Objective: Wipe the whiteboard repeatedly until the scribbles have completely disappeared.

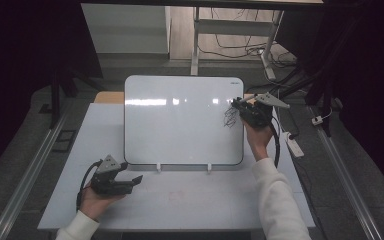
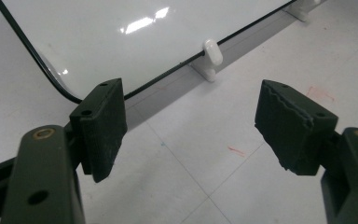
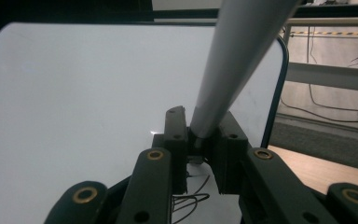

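A: From the high view, where does the marker point(image 1: 246, 98) lie?

B: In the right gripper point(image 1: 241, 106), at the whiteboard's point(image 1: 180, 120) right edge. Its tip is at the dark scribble point(image 1: 230, 116), and its long axis slants up and away to the right, off the board. The left gripper point(image 1: 135, 181) rests well apart on the surface point(image 1: 180, 200), below the board's lower left corner, so the right hand is plainly the nearer one.

A: And the left gripper view?

B: Its fingers point(image 2: 103, 123) are spread wide with nothing between them, pointing at the board's bottom edge and one white clip foot point(image 2: 211, 56).

A: The right gripper view?

B: The fingers point(image 3: 177, 140) are clenched on the marker's pale barrel point(image 3: 237, 60), which rises toward the camera. The scribble lines point(image 3: 191, 198) sit just below the fingers, so I'd judge the next stroke runs leftward, onto the blank board.
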Demonstrator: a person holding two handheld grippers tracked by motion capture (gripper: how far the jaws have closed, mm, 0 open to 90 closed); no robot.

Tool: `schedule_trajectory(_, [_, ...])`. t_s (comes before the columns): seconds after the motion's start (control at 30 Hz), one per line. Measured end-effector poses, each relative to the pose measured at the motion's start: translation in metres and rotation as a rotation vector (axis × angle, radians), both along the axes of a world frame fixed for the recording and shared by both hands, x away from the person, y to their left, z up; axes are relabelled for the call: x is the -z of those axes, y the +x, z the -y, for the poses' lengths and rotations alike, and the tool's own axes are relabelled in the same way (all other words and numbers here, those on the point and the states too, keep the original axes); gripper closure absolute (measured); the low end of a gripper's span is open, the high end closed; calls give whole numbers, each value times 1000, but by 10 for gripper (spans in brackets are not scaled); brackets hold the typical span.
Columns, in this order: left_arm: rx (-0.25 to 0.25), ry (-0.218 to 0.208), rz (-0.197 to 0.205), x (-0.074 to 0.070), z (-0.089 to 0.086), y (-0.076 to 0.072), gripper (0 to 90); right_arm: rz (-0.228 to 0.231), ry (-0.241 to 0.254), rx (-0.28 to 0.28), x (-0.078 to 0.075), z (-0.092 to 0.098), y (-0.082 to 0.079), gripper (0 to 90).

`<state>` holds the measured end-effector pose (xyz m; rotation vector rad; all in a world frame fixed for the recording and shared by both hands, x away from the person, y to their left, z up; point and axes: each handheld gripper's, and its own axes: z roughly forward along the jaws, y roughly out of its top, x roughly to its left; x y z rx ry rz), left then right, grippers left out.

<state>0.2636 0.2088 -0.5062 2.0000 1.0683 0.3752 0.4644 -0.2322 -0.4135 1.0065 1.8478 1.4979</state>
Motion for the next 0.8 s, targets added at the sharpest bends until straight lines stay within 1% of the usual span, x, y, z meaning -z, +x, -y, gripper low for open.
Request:
schedule_trajectory(0.03, [-1,-3,2,0,0,0,256,-2,-22,-11,1,-3,-2,777])
schedule_trajectory(0.07, [-3,-5,1,0,0,0,256,-2,-46,-41,3,-8,-5,777])
schedule_trajectory(0.1, [-4,-6,1,0,-1,0,256,-2,-46,-41,3,-8,-5,777])
schedule_trajectory(0.13, [-5,-7,-2,0,-1,1,256,-1,-71,-67,4,-13,-7,777])
schedule_trajectory(0.17, [-5,-5,-4,1,-1,1,256,10,-102,-66,4,-15,-9,777])
schedule_trajectory(0.2, [-5,-3,-3,1,0,1,256,12,-74,-32,1,-8,-6,777])
schedule_trajectory(0.23, [-4,-2,-3,0,0,1,256,12,-74,-32,1,-8,-6,777])
schedule_trajectory(0.27, [-2,-2,-1,0,0,0,256,13,-42,3,0,-2,-4,777])
schedule_trajectory(0.3, [-2,-3,1,0,0,0,256,9,-14,20,0,2,-2,777])
schedule_trajectory(0.33, [-3,-6,2,0,0,0,256,3,1,17,1,3,-3,777])
schedule_trajectory(0.37, [-4,-6,1,0,0,0,256,-5,-40,-36,5,-6,-8,777])
schedule_trajectory(0.4, [-6,-6,-1,0,-1,1,256,-5,-40,-36,5,-6,-8,777])
schedule_trajectory(0.43, [-6,-6,-6,1,-1,2,256,-7,-67,-74,7,-12,-11,777])
schedule_trajectory(0.47, [-5,-3,-6,1,0,2,256,14,-118,-76,7,-15,-13,777])
schedule_trajectory(0.5, [-4,-2,-6,1,0,2,256,13,-90,-52,6,-11,-10,777])
schedule_trajectory(0.53, [-4,-2,-4,1,0,1,256,10,-54,-12,4,-4,-8,777])
schedule_trajectory(0.57, [-2,-1,-1,0,1,0,256,10,-54,-12,4,-4,-8,777])
schedule_trajectory(0.6, [-2,-2,1,0,0,0,256,8,-26,18,3,2,-6,777])
schedule_trajectory(0.63, [-3,-5,1,0,0,0,256,1,-5,18,3,3,-6,777])
schedule_trajectory(0.67, [-4,-6,0,0,0,0,256,-1,-32,-15,5,-2,-8,777])
schedule_trajectory(0.7, [-5,-5,-3,0,0,1,256,-1,-32,-15,5,-2,-8,777])
schedule_trajectory(0.73, [-4,-4,-6,1,0,2,256,3,-106,-97,8,-16,-12,777])
schedule_trajectory(0.77, [-4,-2,-8,1,1,3,256,3,-106,-97,8,-16,-12,777])
schedule_trajectory(0.8, [-2,0,-7,1,1,3,256,7,-124,-85,6,-17,-11,777])
